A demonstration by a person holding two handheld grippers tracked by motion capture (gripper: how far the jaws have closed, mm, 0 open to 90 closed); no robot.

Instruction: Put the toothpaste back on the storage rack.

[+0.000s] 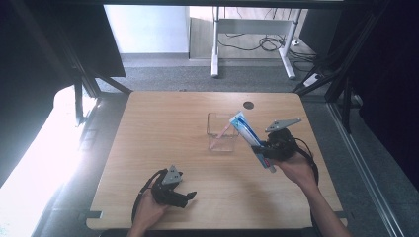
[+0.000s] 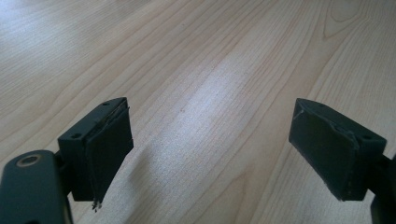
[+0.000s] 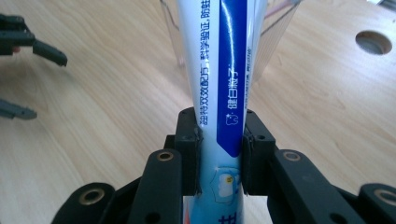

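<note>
Your left gripper [image 1: 190, 196] rests low near the table's [image 1: 163, 123] near edge, left of its middle, with your left hand [image 1: 148, 210] behind it. In the left gripper view its 2 black jaws stand wide apart with nothing but bare wood grain between them, so it is released.

Farther in and toward the right edge, your right hand [image 1: 296, 168] holds the right gripper [image 1: 261, 148] above the tabletop. It is clamped on a toothpaste tube [image 1: 249, 138], white with a blue band and printed characters. In the right gripper view the 2 pads press on the tube [image 3: 224, 84] from either side, low on its length, and the tube runs straight away from the jaws. In the high view the tube lies tilted, its flat crimped end pointing up and toward the far-left, its cap end down by your hand.

Just beyond the tube's far end stands a clear plastic cup [image 1: 221, 132], right of the table's middle. A thin pink stick leans inside it, possibly a toothbrush, though the high view is too small to be sure. The tube's upper end overlaps the cup's right rim in that view; whether they touch is unclear.

Near the far edge sits a round cable hole [image 1: 248, 104].
</note>
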